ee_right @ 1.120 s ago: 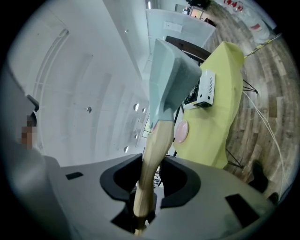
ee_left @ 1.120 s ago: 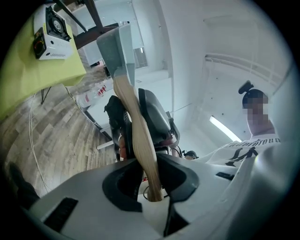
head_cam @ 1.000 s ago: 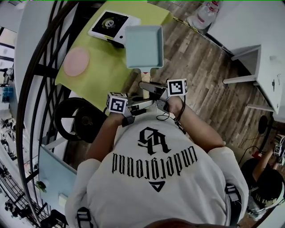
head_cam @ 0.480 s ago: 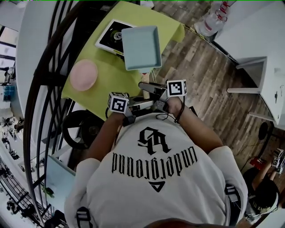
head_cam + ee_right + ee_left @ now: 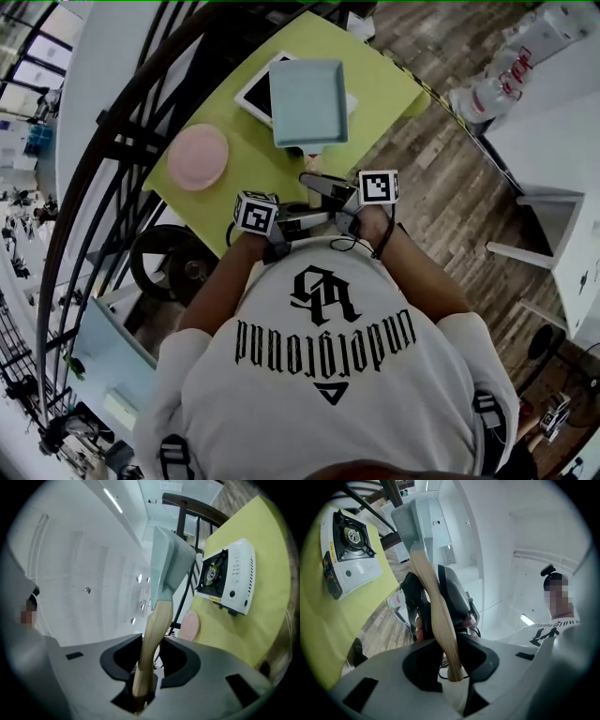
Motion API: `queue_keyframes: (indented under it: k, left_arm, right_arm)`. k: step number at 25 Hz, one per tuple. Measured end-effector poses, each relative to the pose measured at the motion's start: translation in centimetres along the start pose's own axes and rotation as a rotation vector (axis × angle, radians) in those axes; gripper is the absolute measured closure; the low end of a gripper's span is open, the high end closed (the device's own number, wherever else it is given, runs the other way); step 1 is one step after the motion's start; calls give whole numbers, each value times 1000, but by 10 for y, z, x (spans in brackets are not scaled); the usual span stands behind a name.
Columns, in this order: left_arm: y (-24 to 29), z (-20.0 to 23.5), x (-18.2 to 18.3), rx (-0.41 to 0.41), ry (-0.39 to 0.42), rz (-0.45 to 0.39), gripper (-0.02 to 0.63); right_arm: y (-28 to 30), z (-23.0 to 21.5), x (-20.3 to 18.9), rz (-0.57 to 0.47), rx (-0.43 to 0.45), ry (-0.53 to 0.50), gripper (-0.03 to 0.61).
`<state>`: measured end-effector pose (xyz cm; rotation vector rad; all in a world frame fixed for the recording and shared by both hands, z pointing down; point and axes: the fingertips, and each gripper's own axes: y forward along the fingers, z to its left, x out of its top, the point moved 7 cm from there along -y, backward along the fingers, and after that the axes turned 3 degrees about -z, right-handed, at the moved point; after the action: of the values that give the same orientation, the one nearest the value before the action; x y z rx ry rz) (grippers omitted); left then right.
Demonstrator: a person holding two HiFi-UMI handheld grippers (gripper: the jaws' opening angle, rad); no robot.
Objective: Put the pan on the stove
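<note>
Left gripper (image 5: 450,660) and right gripper (image 5: 145,667) both clamp the wooden handle (image 5: 157,616) of the pan (image 5: 307,101), held aloft over the stove (image 5: 229,581) at the worktop's (image 5: 375,84) far side. The pan looks rigid and front-heavy and its handle smooth, so this two-gripper hold suits.

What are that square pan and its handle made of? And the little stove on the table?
The pan looks like metal under a smooth, matte pale-blue coating, perhaps enamel. Its handle seems to be light, unpainted wood: tan and rounded. The stove has a glossy white casing, either painted metal or plastic.
</note>
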<state>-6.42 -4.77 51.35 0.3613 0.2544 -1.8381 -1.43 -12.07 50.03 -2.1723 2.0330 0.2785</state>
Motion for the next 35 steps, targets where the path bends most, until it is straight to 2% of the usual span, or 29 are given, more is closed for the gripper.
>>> queue_keyframes:
  k: [2,6,13,21,28,35]
  left_arm:
    - [8,6,14,25,0,-36,523]
    - [29,15,42,58,-10,-116,523]
    - [96,33,102,135,-14,-270,523]
    - [157,57,144,199,-12,-455,523]
    - [168,77,152,231,-32,-571,523]
    - [165,114,154,226,-69,-606,523]
  right_arm:
    - [1,-6,19,53,11,-24,460]
    - [3,-12,54,149,56,5,459]
    - [-21,-30,139,351,85,-27,459]
    - [-44,-52,203,537,124,-28,459]
    - [-40,-73,217,631,128,-18,459]
    - [-25,-109,219,705,106,-11,457]
